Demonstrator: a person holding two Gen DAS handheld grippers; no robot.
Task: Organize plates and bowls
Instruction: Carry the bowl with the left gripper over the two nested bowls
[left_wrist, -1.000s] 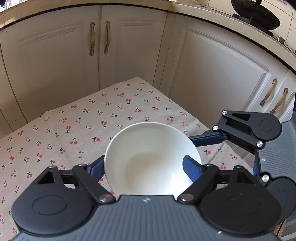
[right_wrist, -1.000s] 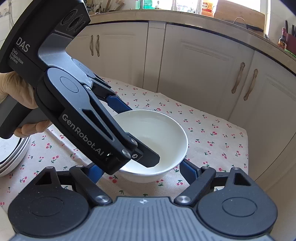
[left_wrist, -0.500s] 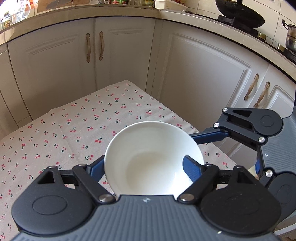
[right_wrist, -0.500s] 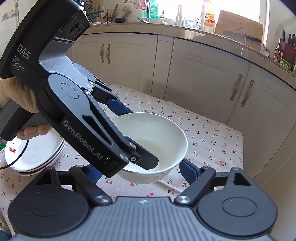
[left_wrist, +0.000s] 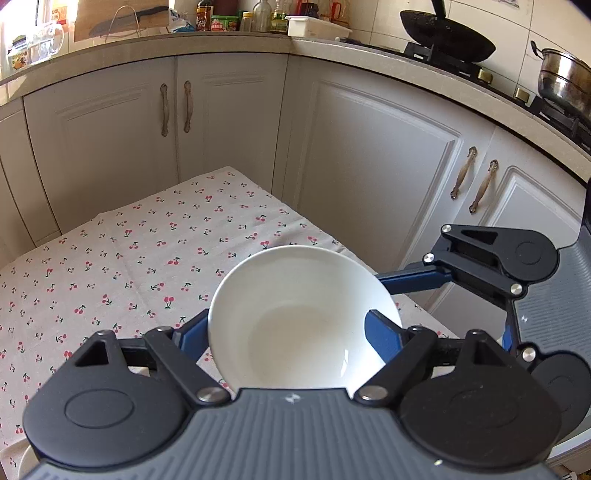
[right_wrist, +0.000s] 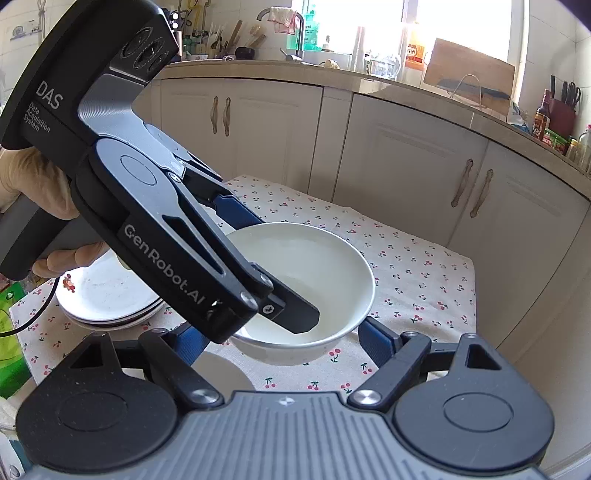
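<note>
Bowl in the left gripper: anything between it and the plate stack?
Nothing visible. The left gripper grips the bowl, and the plate stack sits on the tablecloth just beyond it. In the right wrist view, the gripper's own body hides most of the stretch between them.

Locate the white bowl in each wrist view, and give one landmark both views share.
Left wrist view: the white bowl sits low and centre, between the left claw fingers.
Right wrist view: the white bowl is at centre, gripped at its rim by the left claw, ahead of the open right claw.
Shared landmark: the cherry-print tablecloth under the bowl.
</note>
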